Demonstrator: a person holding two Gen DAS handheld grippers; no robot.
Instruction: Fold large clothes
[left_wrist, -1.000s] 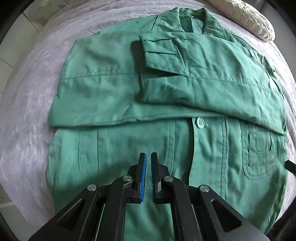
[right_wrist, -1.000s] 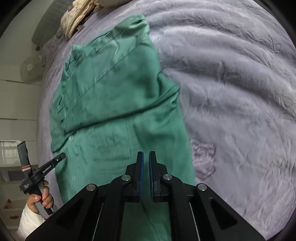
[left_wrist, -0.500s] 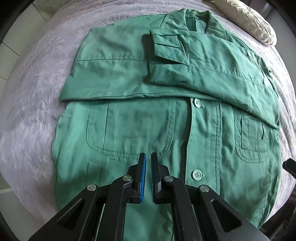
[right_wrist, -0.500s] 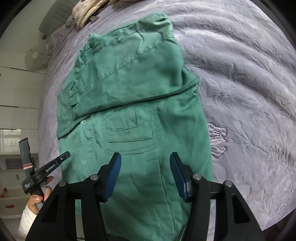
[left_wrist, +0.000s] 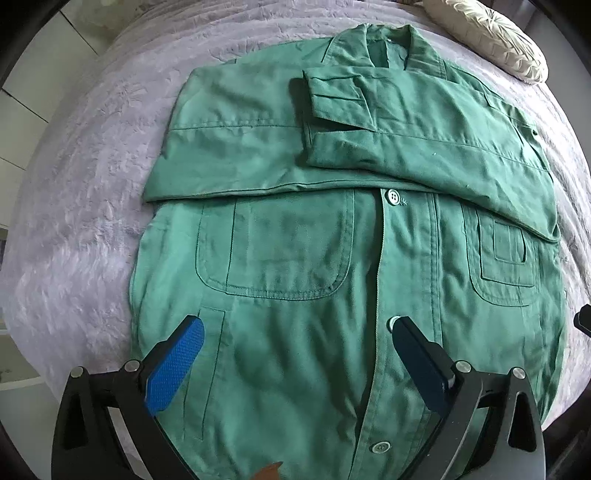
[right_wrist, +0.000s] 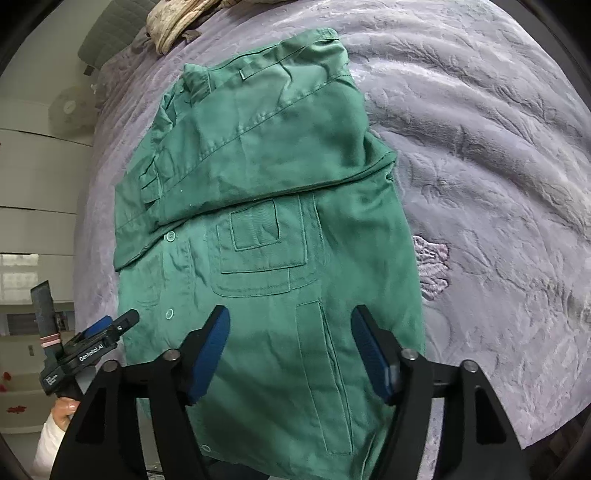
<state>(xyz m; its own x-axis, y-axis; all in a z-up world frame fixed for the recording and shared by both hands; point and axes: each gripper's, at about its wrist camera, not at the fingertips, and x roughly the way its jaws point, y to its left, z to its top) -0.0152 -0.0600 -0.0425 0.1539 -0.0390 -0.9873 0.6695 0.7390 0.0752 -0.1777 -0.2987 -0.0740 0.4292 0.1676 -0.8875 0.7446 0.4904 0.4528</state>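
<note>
Green jacket (left_wrist: 332, 258) is lying front-up on a lilac bedspread (left_wrist: 81, 229), filling the centre of both frames, its sleeves folded across the chest in the upper half. A cream cushion (left_wrist: 495, 40) is sitting at the upper right. The left gripper (left_wrist: 295, 338) is hanging over the hem at the bottom, jaws just sprung wide, grasping nothing. The right gripper (right_wrist: 290, 325) is likewise spreading its jaws above the lower pocket, holding nothing.

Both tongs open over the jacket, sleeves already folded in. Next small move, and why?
Probably lower both tongs, left and right, to the jacket's near hem and pinch it. Both have just been opening, nothing between them; the sleeves lie crossed over the chest, the lower half still flat on the blanket.
</note>
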